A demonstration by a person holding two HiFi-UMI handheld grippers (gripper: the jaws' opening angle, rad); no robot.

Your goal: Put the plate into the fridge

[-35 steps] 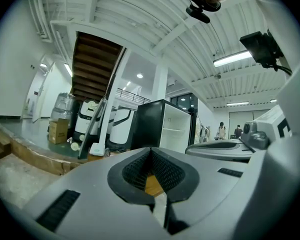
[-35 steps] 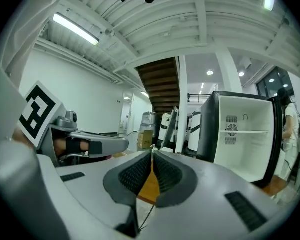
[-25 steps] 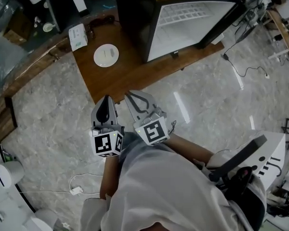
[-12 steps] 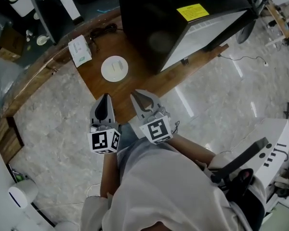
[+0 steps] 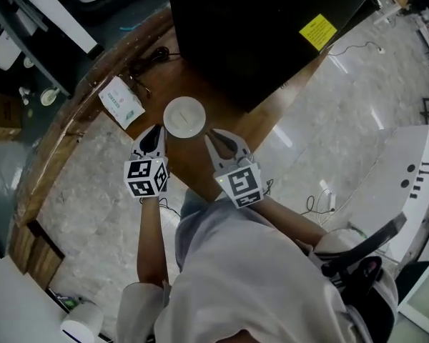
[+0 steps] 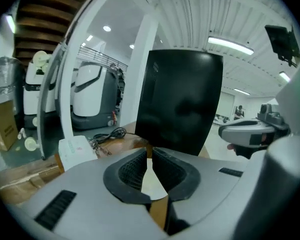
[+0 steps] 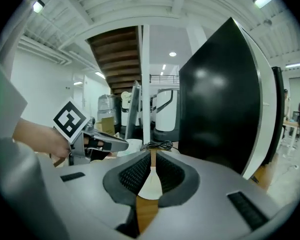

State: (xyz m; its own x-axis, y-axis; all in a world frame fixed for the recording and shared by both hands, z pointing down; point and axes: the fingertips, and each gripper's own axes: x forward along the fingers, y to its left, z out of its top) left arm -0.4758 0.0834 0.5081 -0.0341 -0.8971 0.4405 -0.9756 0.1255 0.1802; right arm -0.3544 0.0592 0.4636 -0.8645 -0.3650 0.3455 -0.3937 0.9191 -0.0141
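Note:
A small white plate (image 5: pixel 184 116) lies on the brown wooden table (image 5: pixel 222 131), just in front of the tall black fridge (image 5: pixel 257 27). My left gripper (image 5: pixel 155 137) hovers at the plate's near left, jaws shut and empty. On the plate's near right is my right gripper (image 5: pixel 214 138), also shut with nothing in it. In the left gripper view the shut jaws (image 6: pixel 150 154) point at the fridge (image 6: pixel 182 101), with the plate (image 6: pixel 152 183) showing pale below them. The right gripper view looks past its shut jaws (image 7: pixel 152 156) to the plate (image 7: pixel 150 185) and the left gripper (image 7: pixel 97 143).
A white packet (image 5: pixel 121 102) and a coiled black cable (image 5: pixel 149 54) lie on the table left of the plate. The table's near edge runs along grey marble floor (image 5: pixel 93 213). A white machine (image 5: pixel 407 184) stands at the right.
Both grippers have moved forward from over the floor to either side of the plate. The fridge now shows only its black top; its white inside is out of sight.

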